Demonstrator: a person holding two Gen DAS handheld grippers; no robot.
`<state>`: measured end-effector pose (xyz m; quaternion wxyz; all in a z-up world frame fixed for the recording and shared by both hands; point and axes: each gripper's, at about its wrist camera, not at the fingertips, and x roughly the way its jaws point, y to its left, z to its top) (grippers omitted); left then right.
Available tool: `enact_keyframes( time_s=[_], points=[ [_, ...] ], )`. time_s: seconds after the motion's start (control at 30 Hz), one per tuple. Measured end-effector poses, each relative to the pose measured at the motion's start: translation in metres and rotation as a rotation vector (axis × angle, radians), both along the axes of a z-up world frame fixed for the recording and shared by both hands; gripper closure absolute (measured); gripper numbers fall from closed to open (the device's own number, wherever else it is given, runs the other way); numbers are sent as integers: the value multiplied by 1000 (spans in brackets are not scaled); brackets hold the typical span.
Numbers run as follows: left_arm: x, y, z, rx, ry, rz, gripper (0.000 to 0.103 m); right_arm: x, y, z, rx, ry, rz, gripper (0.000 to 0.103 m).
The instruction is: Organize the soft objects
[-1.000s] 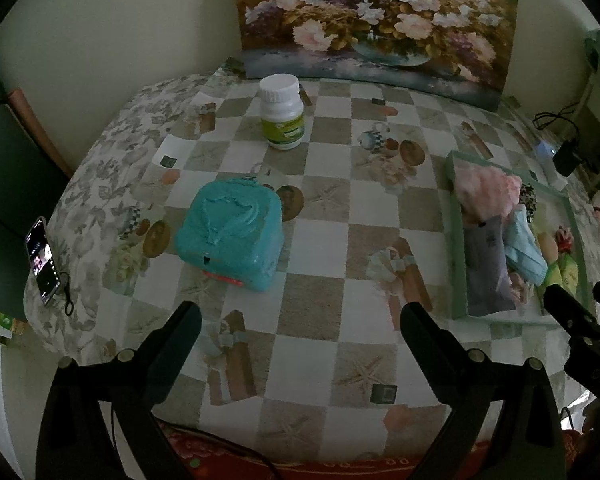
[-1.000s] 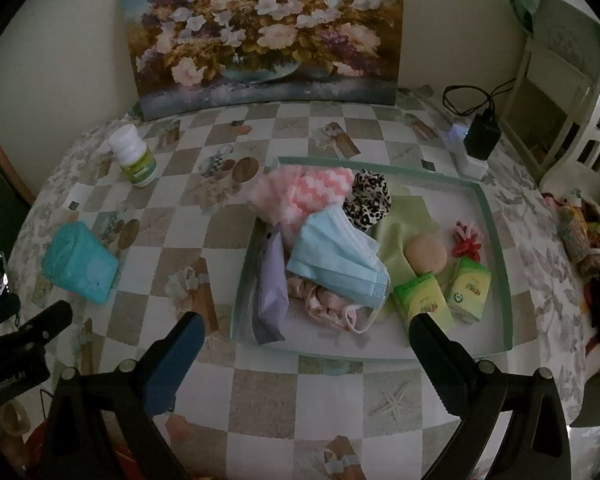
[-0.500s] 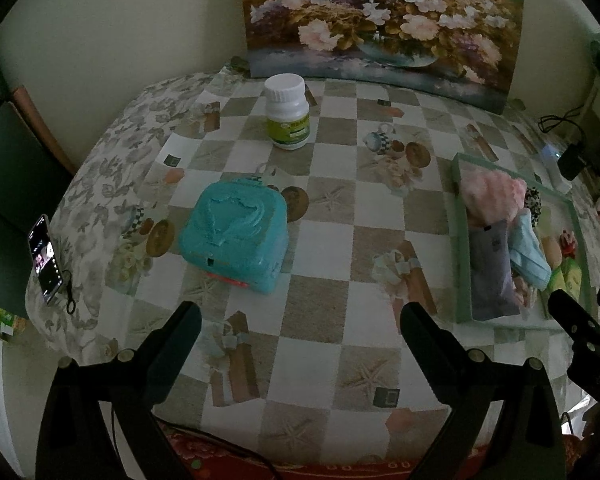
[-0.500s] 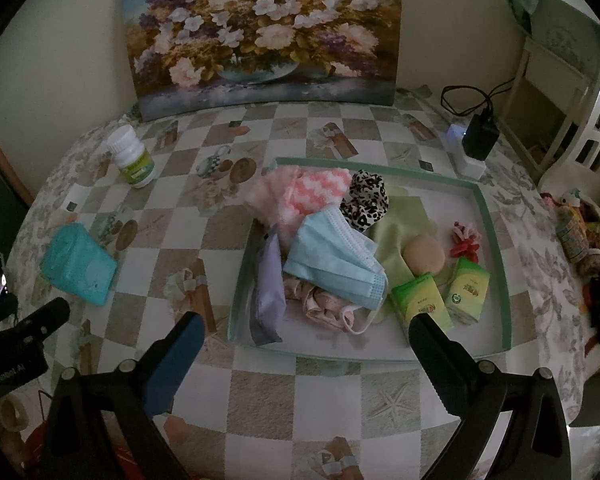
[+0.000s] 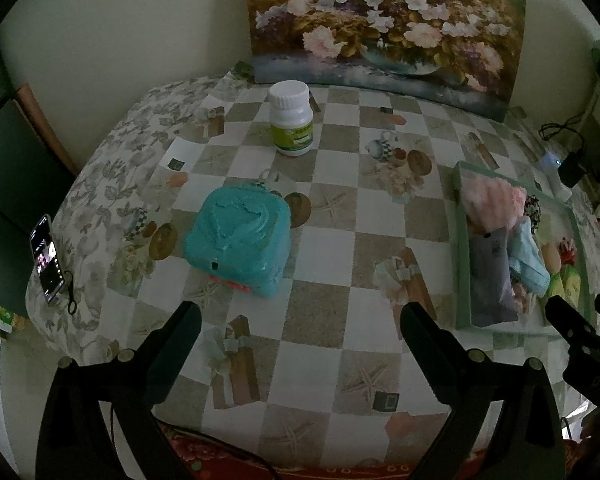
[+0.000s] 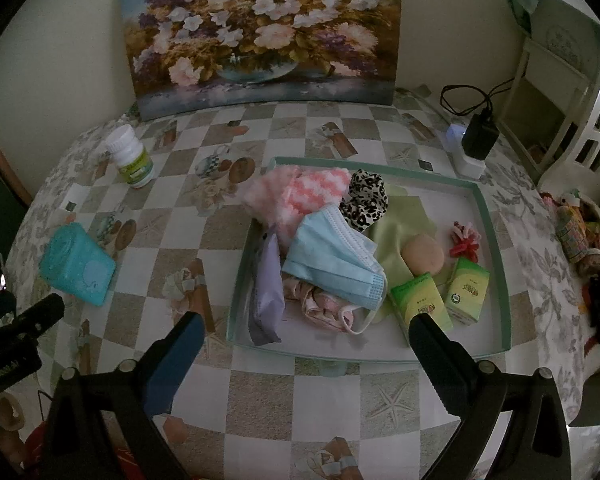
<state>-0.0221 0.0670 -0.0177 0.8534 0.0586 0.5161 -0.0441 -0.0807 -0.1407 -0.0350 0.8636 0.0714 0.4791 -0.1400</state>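
Note:
A green-rimmed tray point(image 6: 496, 240) on the checked tablecloth holds a blue face mask point(image 6: 332, 260), pink fluffy cloth point(image 6: 300, 196), a leopard scrunchie point(image 6: 366, 200), a lilac pouch point(image 6: 268, 296), a green cloth point(image 6: 404, 220), a peach sponge point(image 6: 423, 255) and two green packs point(image 6: 466, 290). The same tray point(image 5: 462, 240) shows at the right of the left wrist view. A teal wipes pack point(image 5: 240, 240) lies left of it, seen smaller as the teal pack point(image 6: 78, 266). My left gripper point(image 5: 300, 332) hovers open just in front of the pack. My right gripper point(image 6: 304, 338) stands open over the tray's near rim, holding nothing.
A white pill bottle point(image 5: 291, 118) stands near a flower painting point(image 5: 384, 20) at the back wall. A phone point(image 5: 46, 260) lies at the table's left edge. A charger with cable point(image 6: 478, 140) sits back right, beside a white shelf point(image 6: 560, 92).
Both grippers have drawn back slightly and shifted, so the teal pack and the tray sit a little farther off in view. Nothing was taken hold of; both stay open.

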Motion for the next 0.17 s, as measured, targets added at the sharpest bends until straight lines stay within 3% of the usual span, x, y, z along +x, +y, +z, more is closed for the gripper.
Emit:
enact_keyframes(
  time_s=[0.17],
  points=[
    [0,0,0,-6,7,9,3,0,0,0,0,-1,1,0]
  ],
)
